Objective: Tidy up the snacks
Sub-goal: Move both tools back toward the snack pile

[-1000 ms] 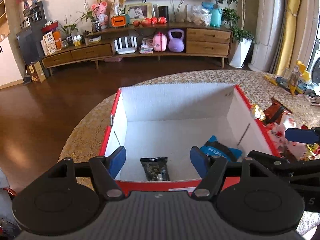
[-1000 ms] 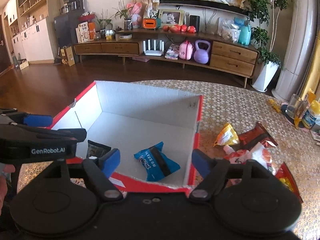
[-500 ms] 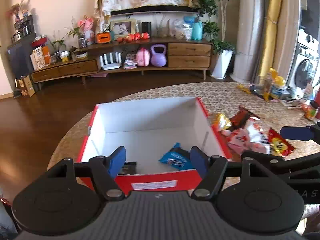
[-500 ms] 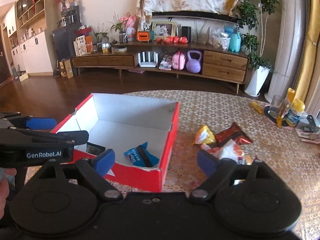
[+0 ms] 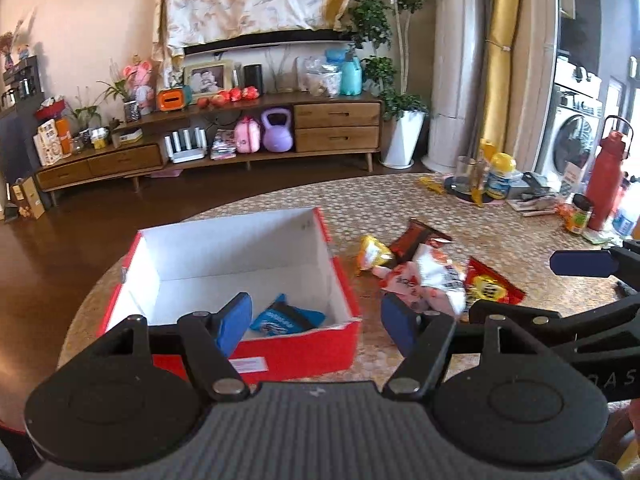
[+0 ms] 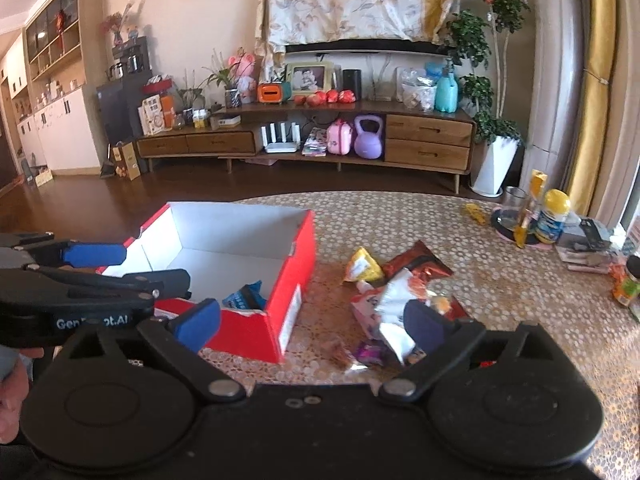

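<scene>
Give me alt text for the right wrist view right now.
The right gripper, empty with jaws wide, hangs over a pile of snack packets on the table, beside a red box holding a blue packet. The left gripper shows at left.

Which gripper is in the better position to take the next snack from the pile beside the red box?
Probably the right gripper: its fingers are wide open and empty, directly over the snack pile. The left gripper sits nearer the red box.
</scene>
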Demonstrator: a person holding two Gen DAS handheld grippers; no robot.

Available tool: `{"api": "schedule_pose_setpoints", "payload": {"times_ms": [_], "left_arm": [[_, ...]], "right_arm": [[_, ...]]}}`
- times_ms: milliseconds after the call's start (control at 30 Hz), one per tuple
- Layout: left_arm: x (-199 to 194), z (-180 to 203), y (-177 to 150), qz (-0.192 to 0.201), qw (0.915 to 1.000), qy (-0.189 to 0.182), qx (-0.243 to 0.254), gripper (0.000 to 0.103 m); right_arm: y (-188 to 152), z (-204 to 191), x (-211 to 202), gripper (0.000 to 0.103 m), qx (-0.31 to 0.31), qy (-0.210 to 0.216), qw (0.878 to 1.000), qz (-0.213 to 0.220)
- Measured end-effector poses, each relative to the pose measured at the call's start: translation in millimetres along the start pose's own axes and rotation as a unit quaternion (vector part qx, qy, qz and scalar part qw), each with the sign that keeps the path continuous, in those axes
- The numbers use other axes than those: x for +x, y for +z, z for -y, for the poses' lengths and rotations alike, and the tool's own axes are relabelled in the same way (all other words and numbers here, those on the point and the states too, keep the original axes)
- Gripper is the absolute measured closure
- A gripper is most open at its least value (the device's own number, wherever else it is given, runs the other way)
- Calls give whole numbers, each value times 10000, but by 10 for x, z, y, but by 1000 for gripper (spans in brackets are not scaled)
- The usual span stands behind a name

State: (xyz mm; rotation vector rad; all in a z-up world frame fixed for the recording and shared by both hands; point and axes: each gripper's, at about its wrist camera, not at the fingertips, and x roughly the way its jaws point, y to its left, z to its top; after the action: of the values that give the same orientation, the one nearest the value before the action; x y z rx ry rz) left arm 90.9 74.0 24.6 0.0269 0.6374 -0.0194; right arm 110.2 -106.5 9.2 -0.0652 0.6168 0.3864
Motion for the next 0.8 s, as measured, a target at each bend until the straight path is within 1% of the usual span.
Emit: {"api": "schedule_pose_setpoints", "payload": {"times_ms": [167, 200, 233, 267, 500, 633, 800], "left_arm": [[-17, 219, -21, -7, 9999, -141, 66, 32], [-21, 263, -28, 14, 9998, -172, 86, 28], [-27, 305, -32, 41, 9998, -187, 109, 21], [-36, 351, -36, 89, 9997, -196, 119, 19], [72, 583, -62, 76, 9991, -408, 56, 18], [207, 699, -115, -28, 9986, -530, 17, 17], [398, 824, -184, -149, 9981, -598, 39, 17]], "right_arm": [[-84, 201, -133, 1, 67, -115, 9999, 29], [-106, 247, -162, 0, 76, -144, 9999, 41], [-121, 296, -185, 0, 89, -176, 9998, 48], [-138, 339, -204, 0, 102, -219, 9997, 56], [-303, 706, -278, 0, 319, -560, 9979, -20], [-458, 894, -236, 0, 485, -730, 9960, -156], [-612, 1070, -145, 0, 665, -844, 9937, -310]]}}
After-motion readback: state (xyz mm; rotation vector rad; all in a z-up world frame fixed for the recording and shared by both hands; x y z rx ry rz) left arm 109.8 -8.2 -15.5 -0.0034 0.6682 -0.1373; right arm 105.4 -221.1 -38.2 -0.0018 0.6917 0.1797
